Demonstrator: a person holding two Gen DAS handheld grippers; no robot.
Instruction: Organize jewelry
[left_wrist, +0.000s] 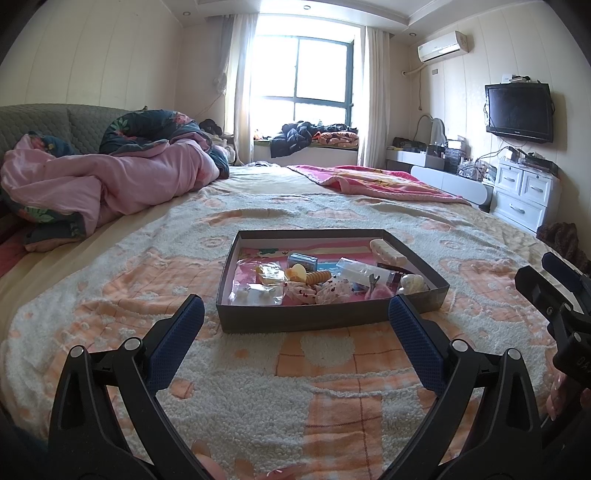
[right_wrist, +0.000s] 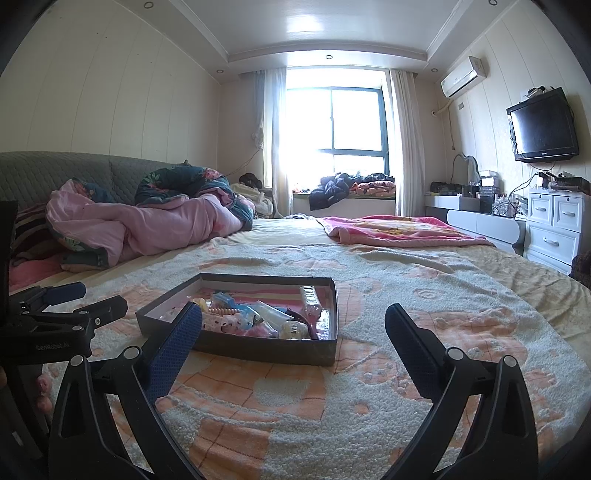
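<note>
White lettering "GenRobot.AI" stood on black body of left gripper, seen in right wrist view. Partial letters "DA" showed on black body of right gripper at left wrist view's edge. TV brand mark too small to read.

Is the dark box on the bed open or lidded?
Open. The box has no lid on it; loose items lie exposed inside, visible from both wrist views. No lid shows on the blanket nearby.

Two low wrist views over the bed, facing the window, sharing the tray, seemingly near
</note>
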